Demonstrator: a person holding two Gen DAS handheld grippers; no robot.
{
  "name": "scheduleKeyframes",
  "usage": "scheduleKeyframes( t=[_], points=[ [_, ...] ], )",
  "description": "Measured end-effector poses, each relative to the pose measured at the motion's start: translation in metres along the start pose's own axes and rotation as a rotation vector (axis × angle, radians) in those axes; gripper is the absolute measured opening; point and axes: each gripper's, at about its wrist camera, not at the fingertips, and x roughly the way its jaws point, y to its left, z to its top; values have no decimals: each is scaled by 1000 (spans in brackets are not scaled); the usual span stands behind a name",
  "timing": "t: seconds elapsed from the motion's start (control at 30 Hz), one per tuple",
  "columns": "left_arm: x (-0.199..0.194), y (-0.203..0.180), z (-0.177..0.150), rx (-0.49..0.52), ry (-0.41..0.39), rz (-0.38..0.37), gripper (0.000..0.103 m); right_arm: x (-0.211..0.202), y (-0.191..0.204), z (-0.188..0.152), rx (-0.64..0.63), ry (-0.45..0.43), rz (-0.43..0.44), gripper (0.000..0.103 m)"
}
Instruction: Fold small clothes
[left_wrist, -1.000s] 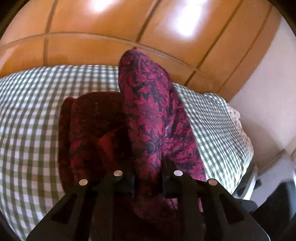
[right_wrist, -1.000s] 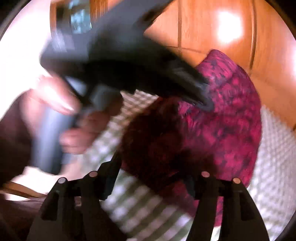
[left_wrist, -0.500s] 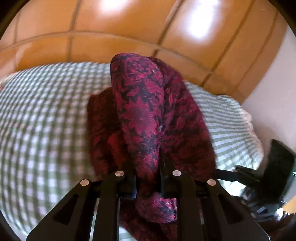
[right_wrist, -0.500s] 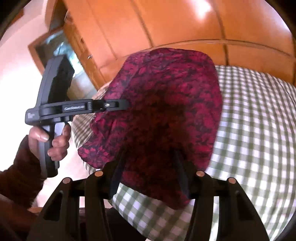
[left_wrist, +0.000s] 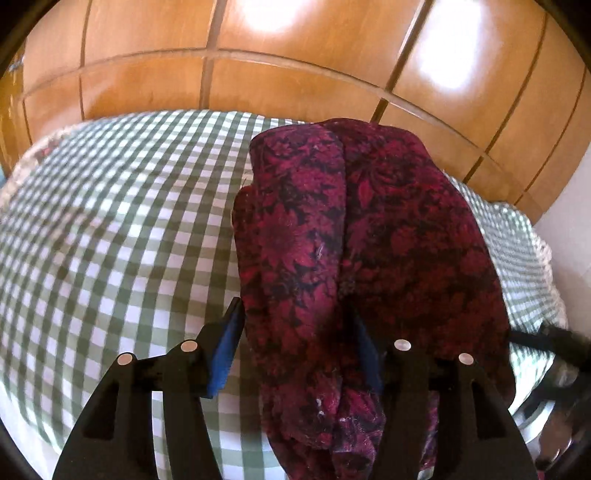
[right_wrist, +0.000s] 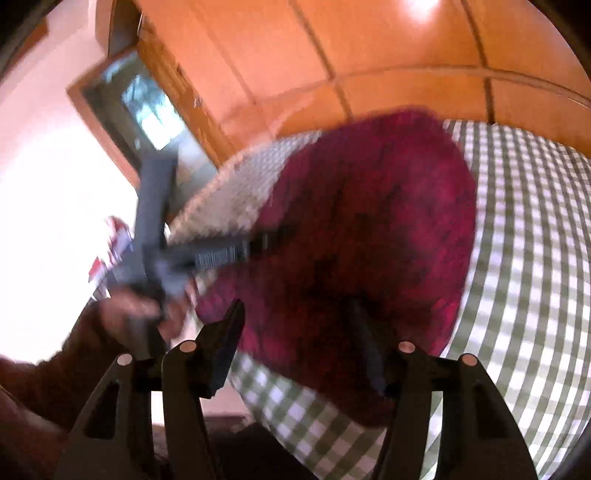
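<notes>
The right wrist view is motion-blurred: the cloth (right_wrist: 369, 236) shows no pattern, and the left gripper (right_wrist: 273, 236) beside it smears.

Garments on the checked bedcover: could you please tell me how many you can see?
1: a dark red floral garment, folded over on the green checked cover, between both open tools. Others may lie hidden beneath.

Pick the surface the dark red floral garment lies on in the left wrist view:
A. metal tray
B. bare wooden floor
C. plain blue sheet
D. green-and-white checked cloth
D: the dark red floral garment rests on a green-and-white checked cloth, with wooden panelling only behind it; the left claw stands open around the garment's near end.
</notes>
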Motion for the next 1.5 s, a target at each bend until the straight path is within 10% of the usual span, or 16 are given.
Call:
scheduleKeyframes(
  t=[0.2,0.43,0.6,0.8,1.1,1.5],
  points=[
    [-4,4,-9,-13,-4,-27,56,25,-15,59,20,-62,-119,66],
    [6,12,-17,-39,7,-45,56,93,-50,67,74,76,-190,68],
    [3,20,-24,-70,8,-89,56,50,-51,47,116,-42,-120,101],
    [3,31,-27,-103,9,-140,61,40,-79,7,217,-1,-89,101],
    [16,50,-30,-167,31,-267,69,76,-125,-20,434,7,251,101],
    [19,-1,-26,-159,49,-572,68,5,-118,-5,359,-120,298,86]
  ],
)
